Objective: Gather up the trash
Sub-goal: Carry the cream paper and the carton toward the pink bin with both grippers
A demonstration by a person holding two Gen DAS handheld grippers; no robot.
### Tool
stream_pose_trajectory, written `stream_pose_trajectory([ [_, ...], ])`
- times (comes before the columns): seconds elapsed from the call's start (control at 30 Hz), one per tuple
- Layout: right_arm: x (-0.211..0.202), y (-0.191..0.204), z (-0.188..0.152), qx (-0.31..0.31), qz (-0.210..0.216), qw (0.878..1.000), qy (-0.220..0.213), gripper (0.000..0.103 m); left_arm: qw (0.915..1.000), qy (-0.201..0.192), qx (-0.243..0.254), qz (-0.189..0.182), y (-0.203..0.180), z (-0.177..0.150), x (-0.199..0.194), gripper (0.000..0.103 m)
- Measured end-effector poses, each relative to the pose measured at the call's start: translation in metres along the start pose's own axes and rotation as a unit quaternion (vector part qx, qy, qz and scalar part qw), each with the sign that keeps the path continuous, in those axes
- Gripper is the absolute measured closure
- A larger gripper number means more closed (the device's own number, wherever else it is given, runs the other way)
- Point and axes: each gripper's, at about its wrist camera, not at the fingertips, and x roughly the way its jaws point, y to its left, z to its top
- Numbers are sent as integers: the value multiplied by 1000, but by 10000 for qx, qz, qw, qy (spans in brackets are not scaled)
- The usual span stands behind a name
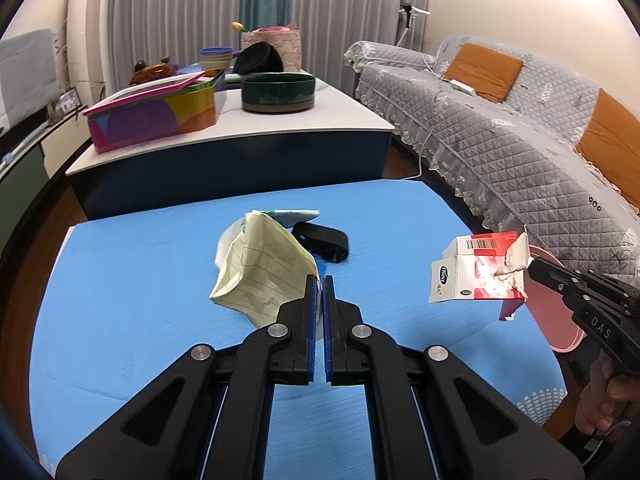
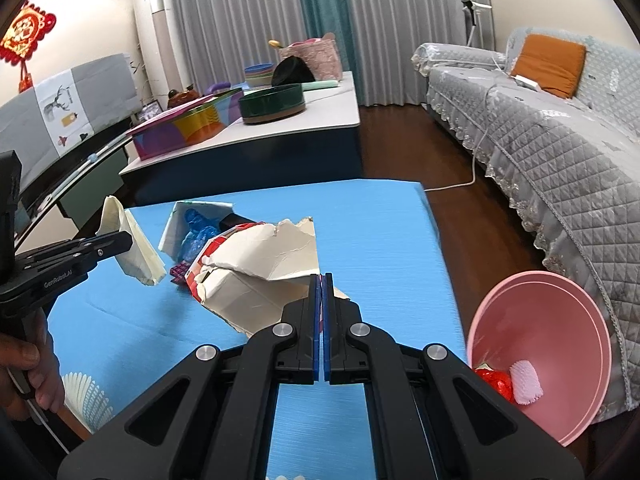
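1. The left gripper (image 1: pixel 319 284) was closed on a crumpled sheet of yellow lined paper (image 1: pixel 262 272), held up off the blue table mat (image 1: pixel 132 280); its jaws were pinched nearly together on one edge.
2. The right gripper (image 2: pixel 322 280) was clamped on a torn red-and-white carton (image 2: pixel 256 276), also lifted clear of the mat, with the ragged flap standing upward.
3. The pink bin (image 2: pixel 560 320) sat low off the mat's right edge, beside the grey quilted sofa (image 2: pixel 560 160), with a red scrap and a white foam sleeve (image 2: pixel 527 382) already in it.
4. More litter stayed on the mat: a white wrapper with crumpled blue plastic (image 2: pixel 196 232) and a black item (image 1: pixel 324 240) I could not name.
5. The carton's long axis ran roughly level, away from the right jaws and toward the left gripper, its open torn end toward the jaws (a thin, weak hold, I thought).
6. Risks, as I judged them: the torn card could rip free on the swing to the bin, or the wide carton could catch the rim and tip out. The paper was held only by a corner and might slip, and both loads were close enough to collide.
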Motion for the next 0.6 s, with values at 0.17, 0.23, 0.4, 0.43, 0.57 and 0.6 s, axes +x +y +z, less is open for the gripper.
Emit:
stream_pose_trajectory([
  [0.17, -4, -8, 1, 72, -106, 9999, -43, 102, 9999, -47, 68, -84, -11, 4, 0, 100],
  [0.23, -6, -11, 1, 105, -143, 9998, -56, 102, 9998, -69, 108, -120, -16, 5, 0, 100],
  [0.4, -10, -20, 1, 173, -222, 9996, -95, 102, 9995, -105, 195, -210, -29, 7, 1, 100],
  [0.43, -11, -22, 1, 189, -244, 9995, -106, 102, 9995, -108, 207, -225, -31, 7, 2, 100],
  [0.57, -15, -30, 2, 255, -310, 9991, -137, 102, 9992, -120, 245, -294, -41, 9, 3, 100],
  [0.6, -16, -32, 1, 272, -325, 9990, -143, 102, 9991, -128, 265, -318, -44, 9, 4, 100],
])
